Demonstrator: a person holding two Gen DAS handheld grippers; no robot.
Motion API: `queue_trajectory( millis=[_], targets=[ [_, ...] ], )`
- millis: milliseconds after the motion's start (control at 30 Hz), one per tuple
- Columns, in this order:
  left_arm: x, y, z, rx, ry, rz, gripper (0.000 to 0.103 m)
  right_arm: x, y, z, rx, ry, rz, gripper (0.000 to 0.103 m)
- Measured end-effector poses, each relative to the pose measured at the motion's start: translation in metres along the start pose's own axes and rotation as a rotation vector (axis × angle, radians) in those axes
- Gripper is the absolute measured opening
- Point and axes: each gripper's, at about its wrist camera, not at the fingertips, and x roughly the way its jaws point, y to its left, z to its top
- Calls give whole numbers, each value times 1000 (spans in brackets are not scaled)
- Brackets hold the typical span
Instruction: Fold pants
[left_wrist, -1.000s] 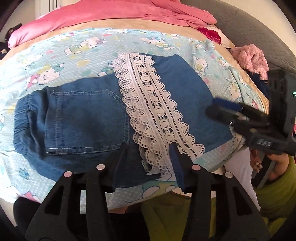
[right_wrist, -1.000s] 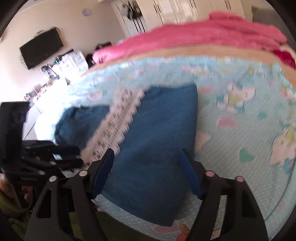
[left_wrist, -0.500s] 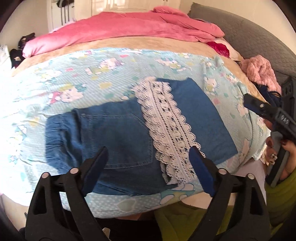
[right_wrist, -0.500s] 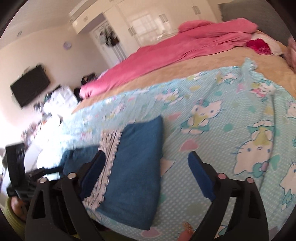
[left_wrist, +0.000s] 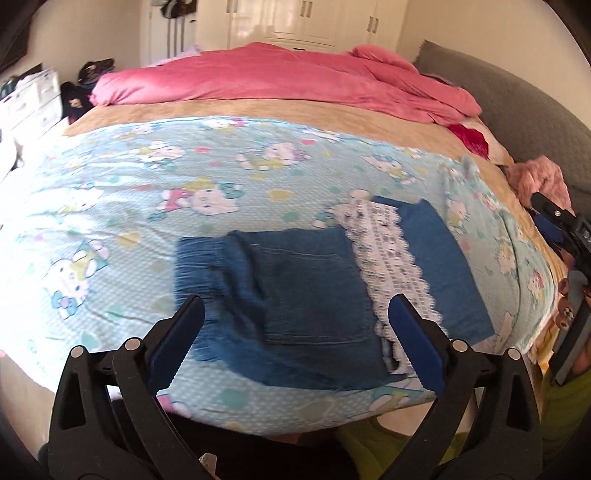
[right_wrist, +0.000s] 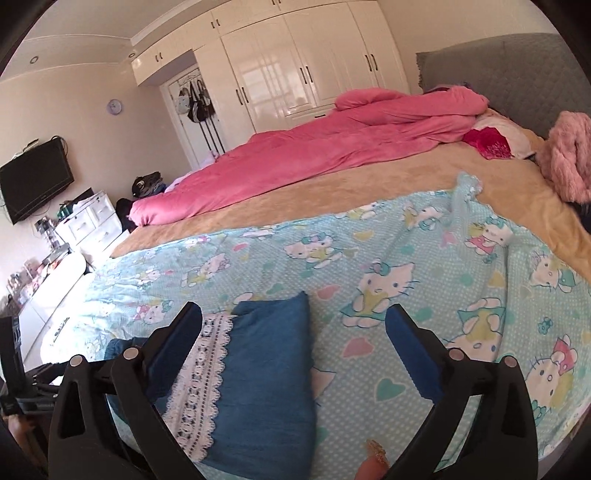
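Note:
The blue denim pants (left_wrist: 303, 291) lie folded flat on the light blue cartoon-print sheet (left_wrist: 147, 206) near the bed's front edge, with a white lace band (left_wrist: 388, 254) across them. My left gripper (left_wrist: 295, 339) is open and empty, held above and in front of the pants. My right gripper (right_wrist: 293, 343) is open and empty, above the folded leg end (right_wrist: 266, 369). The right gripper also shows at the right edge of the left wrist view (left_wrist: 565, 229).
A pink duvet (left_wrist: 280, 77) lies along the far side of the bed on a tan blanket (left_wrist: 258, 110). A fluffy pink item (right_wrist: 569, 155) and a grey headboard (right_wrist: 517, 66) are at the right. White wardrobes (right_wrist: 295, 66) stand behind.
Both grippers have pulled back and up from the pants and opened wide. The pants stay folded on the sheet and look smaller in both views.

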Motion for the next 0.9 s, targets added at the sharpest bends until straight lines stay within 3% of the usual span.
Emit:
queue_trajectory(
  millis=[300, 900],
  targets=[
    [-5, 46, -13, -93, 8, -6, 93, 17, 62, 6, -60, 38, 62, 99],
    [-9, 83, -25, -150, -3, -16, 93, 51, 153, -11, -211, 137, 88, 99]
  ],
)
